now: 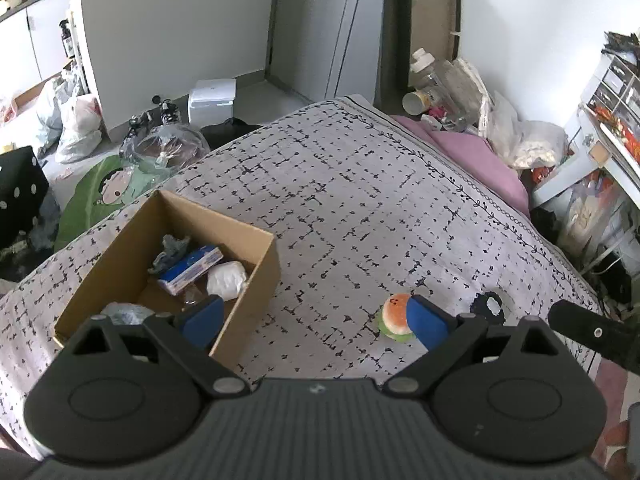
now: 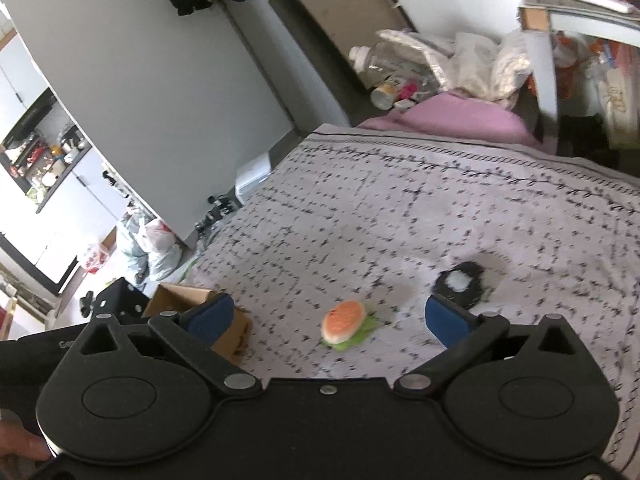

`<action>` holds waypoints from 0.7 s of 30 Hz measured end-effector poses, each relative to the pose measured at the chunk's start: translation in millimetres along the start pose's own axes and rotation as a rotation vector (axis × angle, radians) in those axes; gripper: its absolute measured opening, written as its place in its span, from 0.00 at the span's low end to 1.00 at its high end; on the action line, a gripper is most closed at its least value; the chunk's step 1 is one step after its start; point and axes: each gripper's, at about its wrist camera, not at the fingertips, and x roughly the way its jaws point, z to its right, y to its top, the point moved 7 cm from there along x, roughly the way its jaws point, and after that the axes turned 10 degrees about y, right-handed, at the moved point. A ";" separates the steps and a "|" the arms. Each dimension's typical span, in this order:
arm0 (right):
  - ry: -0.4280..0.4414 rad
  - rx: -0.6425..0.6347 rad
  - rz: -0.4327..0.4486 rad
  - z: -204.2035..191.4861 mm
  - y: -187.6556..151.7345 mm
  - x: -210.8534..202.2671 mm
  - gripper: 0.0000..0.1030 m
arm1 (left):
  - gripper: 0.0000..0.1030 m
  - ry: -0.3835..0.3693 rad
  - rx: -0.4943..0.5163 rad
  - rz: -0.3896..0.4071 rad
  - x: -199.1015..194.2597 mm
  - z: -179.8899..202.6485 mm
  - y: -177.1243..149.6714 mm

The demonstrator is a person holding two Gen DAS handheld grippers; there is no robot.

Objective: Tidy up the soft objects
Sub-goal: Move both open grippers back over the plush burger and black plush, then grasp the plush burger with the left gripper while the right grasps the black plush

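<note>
A: Where is the soft burger toy (image 2: 345, 323)?

B: Lying loose on the bed (image 2: 400, 208), near the front edge, lined up between the spread fingers of the right tool (image 2: 329, 319). Nothing touches it. Just right of it lies a black-and-white plush piece (image 2: 460, 284); the right wrist view is blurred, so I can't say what it is.

A: And the box?

B: The cardboard box (image 1: 248, 280) sits on the bed to the left, well apart from the toy. It already holds a white soft bundle (image 1: 226, 278), a blue packet (image 1: 192, 268) and something grey (image 1: 172, 250).

A: The left tool?

B: The left tool (image 1: 316, 318) hangs over the box's near right corner, fingers wide apart, carrying nothing.

A: So which step?

B: I'd judge it the reach for the burger. The right tool needs to drop lower, bracket the toy and close gently, since it looks squashy, then carry it left to the box.
</note>
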 end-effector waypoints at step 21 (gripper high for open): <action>-0.054 0.116 -0.011 73.1 12.3 17.1 1.00 | 0.94 -0.106 0.017 -0.047 48.9 69.1 -8.8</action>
